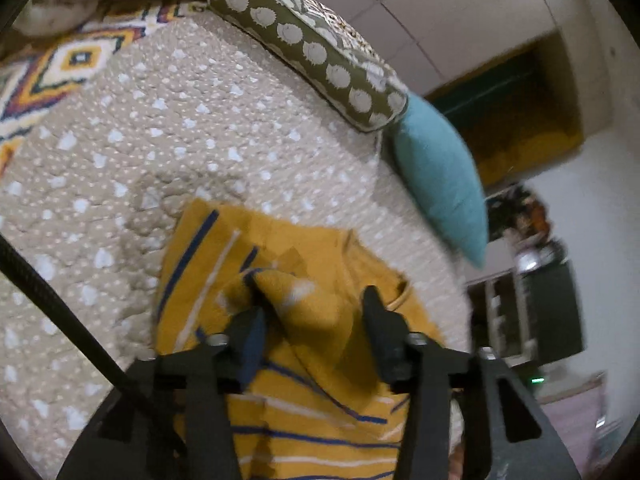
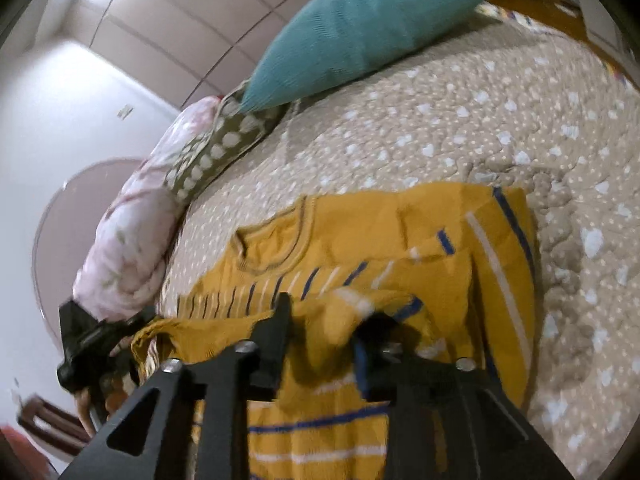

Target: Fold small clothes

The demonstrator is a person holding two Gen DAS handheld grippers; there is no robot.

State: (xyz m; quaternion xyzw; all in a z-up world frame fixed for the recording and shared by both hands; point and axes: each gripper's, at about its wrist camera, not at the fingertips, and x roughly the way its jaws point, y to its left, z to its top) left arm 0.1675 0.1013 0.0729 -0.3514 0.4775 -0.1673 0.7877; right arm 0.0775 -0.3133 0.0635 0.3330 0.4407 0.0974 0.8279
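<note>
Garment: small mustard-yellow knit top with thin navy and white stripes; ribbed round neckline visible in the right wrist view; stripes run in differing directions where layers overlap, so the cloth lies partly folded over itself; surface rumpled, edges uneven; both views blurred.

Location: the top lies on a beige quilted bedspread dotted with small white shapes, near the bed's edge; a teal cushion and an olive pillow with pale round motifs sit at the head end, well apart from the garment; a pink floral bundle lies beside the olive pillow.

Left gripper: jaws parted; a raised fold of yellow cloth stands between them, lying against the left finger and clear of the right one; not clamped.

Right gripper: jaws parted, a bunched ridge of the same cloth between and over the fingertips; whether the pads press on it cannot be told through the blur.

Writing, brands, labels: none legible on garment or bedding.
</note>
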